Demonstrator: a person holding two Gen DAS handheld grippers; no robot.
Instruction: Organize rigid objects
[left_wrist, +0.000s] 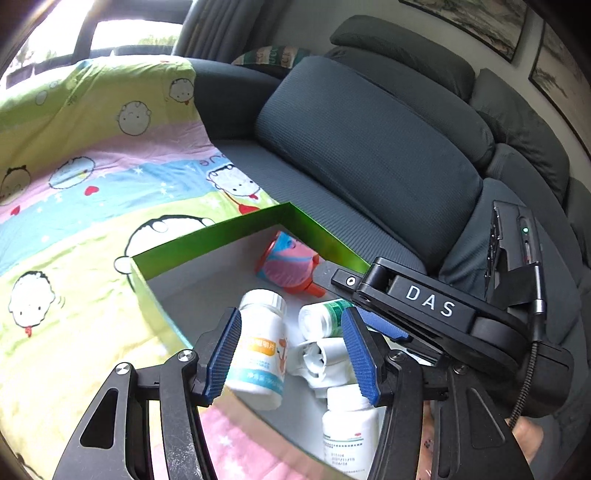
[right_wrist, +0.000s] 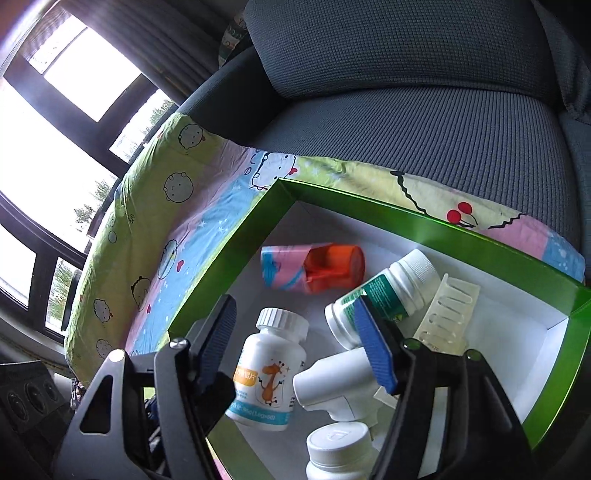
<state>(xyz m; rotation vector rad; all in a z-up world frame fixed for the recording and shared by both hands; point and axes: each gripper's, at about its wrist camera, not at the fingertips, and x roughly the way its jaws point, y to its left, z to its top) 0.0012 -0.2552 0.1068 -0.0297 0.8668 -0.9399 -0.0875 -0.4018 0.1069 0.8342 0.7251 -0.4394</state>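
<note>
Left wrist view: left gripper (left_wrist: 291, 354), jaws apart and empty, hovers over the green box (left_wrist: 207, 240); giraffe bottle (left_wrist: 258, 350) lies inside it.
Right wrist view: right gripper (right_wrist: 303, 347), jaws apart, empty, above the box (right_wrist: 443, 229); orange-capped cup (right_wrist: 314, 267) lies near its far wall.

"DAS" in white letters on the right gripper (left_wrist: 384, 328) body

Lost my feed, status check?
Both tongs, left and right, open, empty, above green box. Bottles and cup inside. Nothing blocking.
</note>
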